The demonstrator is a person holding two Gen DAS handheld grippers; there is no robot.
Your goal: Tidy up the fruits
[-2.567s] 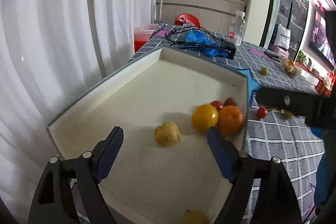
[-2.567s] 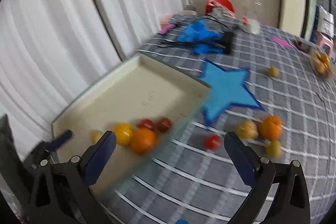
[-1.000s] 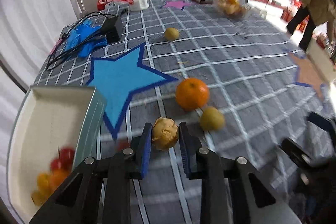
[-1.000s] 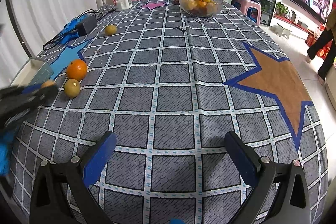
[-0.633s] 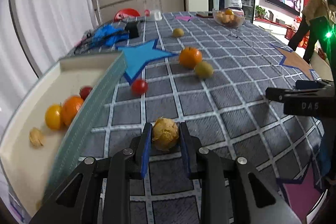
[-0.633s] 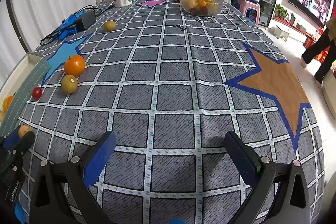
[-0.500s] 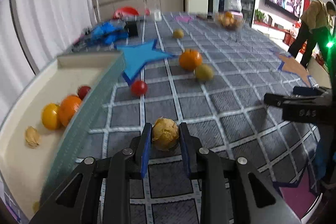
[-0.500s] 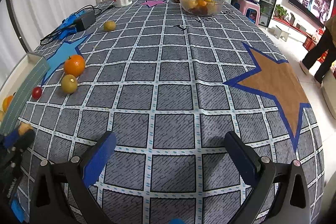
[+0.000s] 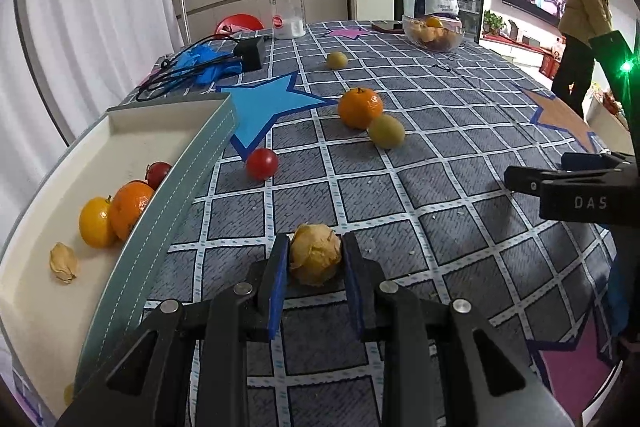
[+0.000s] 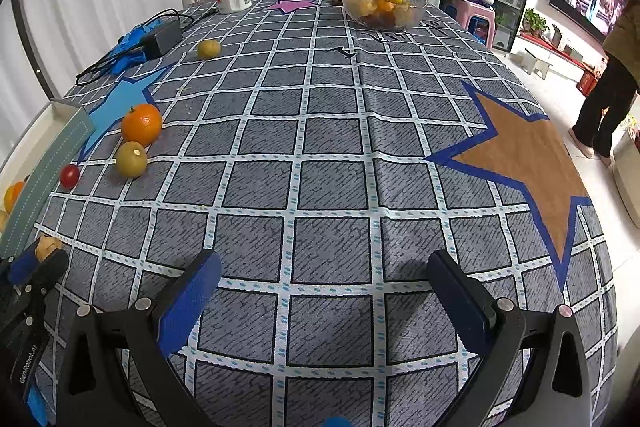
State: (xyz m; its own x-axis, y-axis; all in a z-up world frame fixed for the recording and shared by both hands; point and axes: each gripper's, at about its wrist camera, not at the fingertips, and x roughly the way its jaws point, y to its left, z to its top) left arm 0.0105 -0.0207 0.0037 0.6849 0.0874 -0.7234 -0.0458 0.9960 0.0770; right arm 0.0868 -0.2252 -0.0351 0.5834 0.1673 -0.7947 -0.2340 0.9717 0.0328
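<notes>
We see the husked fruit (image 9: 315,254), papery, wrinkled and tan, gripped in our left tool (image 9: 316,259) just above the desk (image 9: 400,211), beside the tray (image 9: 176,187). The tray holds oranges (image 9: 130,203), a tomato (image 9: 158,173) and a loose husk (image 9: 63,262); the glass bowl (image 10: 384,11) holds more fruit. Our right tool (image 10: 324,291) gapes empty.

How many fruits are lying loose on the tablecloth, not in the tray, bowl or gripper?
4: an orange, a yellow-green fruit against it, a cherry tomato near the tray, another yellow-green fruit farther back. None seems hidden.
</notes>
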